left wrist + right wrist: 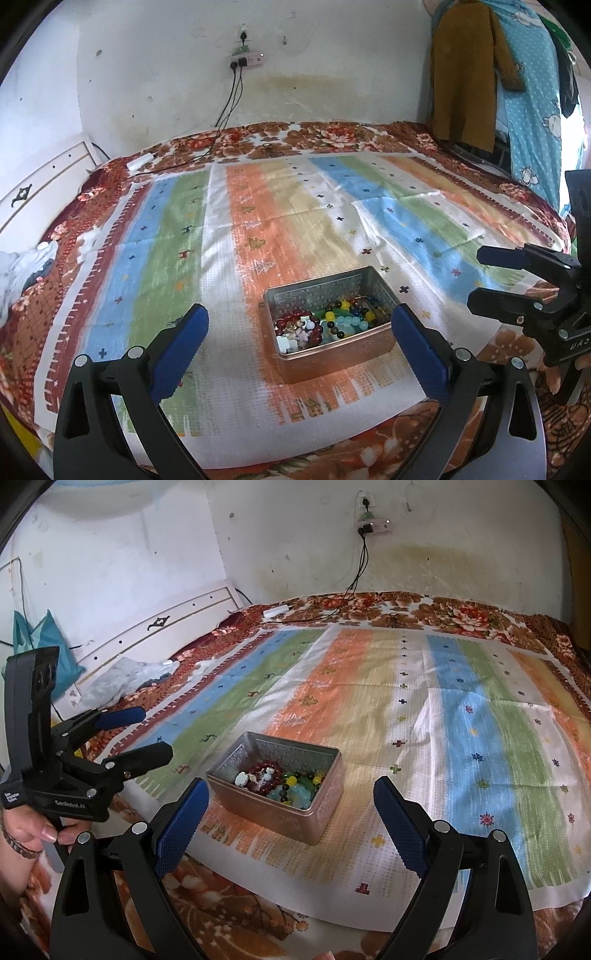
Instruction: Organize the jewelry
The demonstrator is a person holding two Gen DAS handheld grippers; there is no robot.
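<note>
A striped cloth (295,206) covered my floral bedspread (461,616). On its orange stripe near me sat the open metal tin (295,819), beaded bracelets (332,323) heaped inside. My left gripper (299,332) and right gripper (291,805) hovered before it, jaws spread wide, holding nothing.

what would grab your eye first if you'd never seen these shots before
The open metal tin heaped with bright bead bracelets stands near the front of the striped cloth, between the fingers of the left gripper, which hovers open and empty. The right gripper is open too, aimed at the same tin. The colourful cloth covers a floral bedspread, with a power strip and dangling cables on the stained wall behind.
</note>
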